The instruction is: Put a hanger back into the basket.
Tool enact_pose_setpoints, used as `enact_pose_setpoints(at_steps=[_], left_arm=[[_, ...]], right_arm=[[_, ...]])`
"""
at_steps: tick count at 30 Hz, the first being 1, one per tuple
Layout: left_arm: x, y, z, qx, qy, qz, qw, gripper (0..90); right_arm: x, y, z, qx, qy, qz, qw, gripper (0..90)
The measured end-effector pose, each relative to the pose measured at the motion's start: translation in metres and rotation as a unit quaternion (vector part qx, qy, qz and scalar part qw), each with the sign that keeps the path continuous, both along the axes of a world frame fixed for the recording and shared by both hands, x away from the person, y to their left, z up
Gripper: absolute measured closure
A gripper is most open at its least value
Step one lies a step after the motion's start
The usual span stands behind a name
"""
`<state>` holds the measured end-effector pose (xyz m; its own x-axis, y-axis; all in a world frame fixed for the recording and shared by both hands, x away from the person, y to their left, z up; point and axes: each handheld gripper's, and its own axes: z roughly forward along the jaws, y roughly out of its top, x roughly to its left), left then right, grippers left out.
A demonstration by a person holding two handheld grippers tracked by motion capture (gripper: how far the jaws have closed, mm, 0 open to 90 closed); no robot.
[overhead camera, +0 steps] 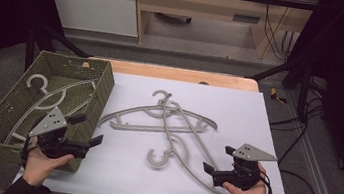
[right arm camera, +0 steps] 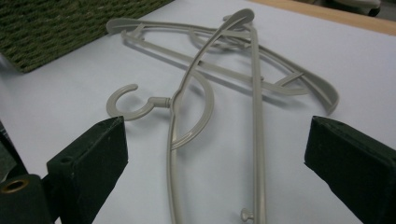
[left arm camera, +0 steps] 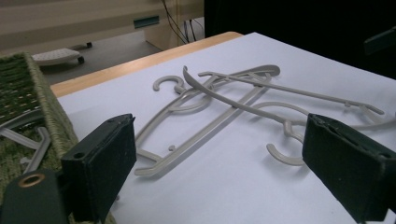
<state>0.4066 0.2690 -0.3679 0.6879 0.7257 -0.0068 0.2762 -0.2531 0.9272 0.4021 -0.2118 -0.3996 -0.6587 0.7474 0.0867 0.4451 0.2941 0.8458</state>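
A white sheet [overhead camera: 125, 171] covers the table. The left gripper [overhead camera: 88, 135] hovers at the near corner of the green basket [overhead camera: 102, 90] with its jaws spread wide and nothing between them (one hanger [overhead camera: 41, 95] lies inside the basket). The right gripper [overhead camera: 215, 164] is also spread; two crossed grey hangers [overhead camera: 176, 123] lie just ahead of it.

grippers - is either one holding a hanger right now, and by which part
Nothing is held. The left gripper and right gripper both stand open over the white table sheet; the two crossed grey plastic hangers lie free.
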Motion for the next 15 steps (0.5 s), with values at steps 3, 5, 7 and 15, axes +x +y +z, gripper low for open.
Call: enact_pose_setpoints(at_steps=[3,5,7,15], left_arm=[[0.000,-0.002,-0.003,0.004,0.004,-0.002,1.0000,9.3],[-0.001,-0.003,-0.004,0.004,0.005,-0.002,1.0000,9.3],[-0.001,-0.005,-0.004,0.006,0.006,-0.004,1.0000,9.3],[-0.002,-0.009,-0.005,0.014,0.003,-0.010,0.9998,9.1]], right_arm=[[0.001,0.008,-0.002,-0.014,0.010,0.012,0.9998,7.5],[0.001,0.012,-0.004,-0.019,0.017,0.018,0.9995,8.2],[0.001,0.017,-0.006,-0.024,0.030,0.023,0.9990,9.3],[0.005,0.031,-0.019,-0.051,0.061,0.038,0.9961,18.1]])
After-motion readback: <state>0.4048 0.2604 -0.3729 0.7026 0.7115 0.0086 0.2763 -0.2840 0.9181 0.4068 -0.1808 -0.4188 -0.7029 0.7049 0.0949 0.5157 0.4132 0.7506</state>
